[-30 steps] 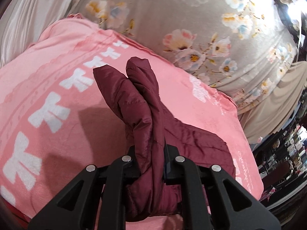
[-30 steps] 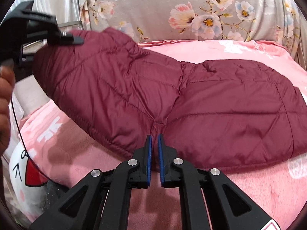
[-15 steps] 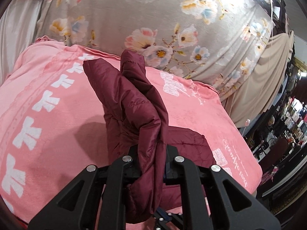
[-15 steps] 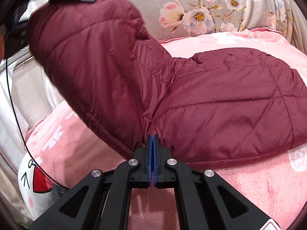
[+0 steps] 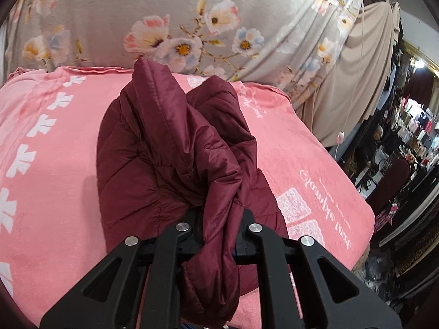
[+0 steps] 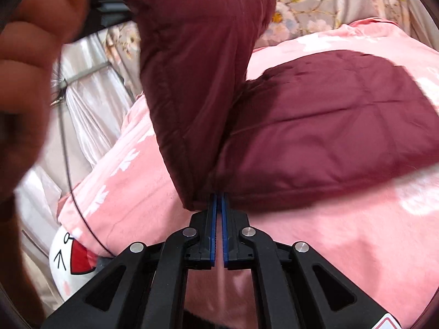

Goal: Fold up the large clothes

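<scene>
A dark red quilted jacket [image 6: 329, 126] lies on a pink blanket [image 6: 343, 246] on a bed. My left gripper [image 5: 216, 219] is shut on a bunched sleeve of the jacket [image 5: 170, 148] and holds it lifted above the blanket. In the right wrist view the lifted sleeve [image 6: 197, 68] stands up over the jacket's body, with the left gripper [image 6: 115, 5] and the hand holding it at the top left. My right gripper [image 6: 219, 200] is shut at the jacket's near hem, where the sleeve meets the body; whether it pinches cloth is hidden.
A grey floral cloth [image 5: 192, 22] hangs behind the bed. A beige drape [image 5: 354, 82] and cluttered shelves [image 5: 406, 142] stand to the right. A white cartoon cushion [image 6: 71, 260] and a thin black cable [image 6: 68, 164] lie at the bed's left edge.
My left gripper has raised the sleeve and carried it across over the jacket's body. The right gripper has closed fully and stays at the hem.
</scene>
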`<action>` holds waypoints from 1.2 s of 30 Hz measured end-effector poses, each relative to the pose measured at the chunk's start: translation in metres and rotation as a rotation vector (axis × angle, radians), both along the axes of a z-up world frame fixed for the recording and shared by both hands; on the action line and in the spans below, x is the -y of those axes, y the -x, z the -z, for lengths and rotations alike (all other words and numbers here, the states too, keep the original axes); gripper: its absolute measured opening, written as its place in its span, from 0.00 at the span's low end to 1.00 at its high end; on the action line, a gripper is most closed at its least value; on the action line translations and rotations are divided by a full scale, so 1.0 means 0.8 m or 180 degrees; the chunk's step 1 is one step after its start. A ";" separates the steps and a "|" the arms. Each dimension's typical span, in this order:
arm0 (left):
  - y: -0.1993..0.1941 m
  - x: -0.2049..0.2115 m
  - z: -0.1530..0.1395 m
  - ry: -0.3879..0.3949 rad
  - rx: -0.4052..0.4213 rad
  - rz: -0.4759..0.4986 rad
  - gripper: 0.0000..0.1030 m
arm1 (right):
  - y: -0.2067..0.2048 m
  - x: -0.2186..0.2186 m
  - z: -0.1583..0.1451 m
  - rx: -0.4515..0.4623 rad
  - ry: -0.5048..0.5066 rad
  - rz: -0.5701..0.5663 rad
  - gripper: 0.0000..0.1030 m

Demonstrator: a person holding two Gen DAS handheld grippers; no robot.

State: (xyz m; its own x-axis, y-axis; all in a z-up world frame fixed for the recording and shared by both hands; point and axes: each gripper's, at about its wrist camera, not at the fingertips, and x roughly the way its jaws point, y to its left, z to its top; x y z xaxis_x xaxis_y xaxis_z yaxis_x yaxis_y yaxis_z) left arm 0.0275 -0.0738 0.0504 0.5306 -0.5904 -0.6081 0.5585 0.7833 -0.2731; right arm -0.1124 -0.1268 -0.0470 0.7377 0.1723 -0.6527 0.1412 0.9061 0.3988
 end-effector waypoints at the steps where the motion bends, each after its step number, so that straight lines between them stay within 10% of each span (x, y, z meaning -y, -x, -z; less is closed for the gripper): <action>1: -0.001 0.012 0.004 -0.0033 -0.0021 0.0033 0.09 | 0.008 0.007 -0.004 0.0006 0.0037 0.0049 0.07; 36: -0.012 0.152 0.136 -0.0631 -0.0498 0.0324 0.18 | 0.077 0.117 -0.040 -0.0121 0.0187 0.0937 0.12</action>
State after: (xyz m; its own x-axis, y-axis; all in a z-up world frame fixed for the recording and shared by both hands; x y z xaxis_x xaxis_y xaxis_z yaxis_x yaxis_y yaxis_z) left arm 0.0368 -0.1952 -0.0582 0.3651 -0.4972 -0.7871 0.6003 0.7719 -0.2093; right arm -0.1738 -0.2205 -0.0153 0.7253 -0.0842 -0.6833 0.4150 0.8454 0.3363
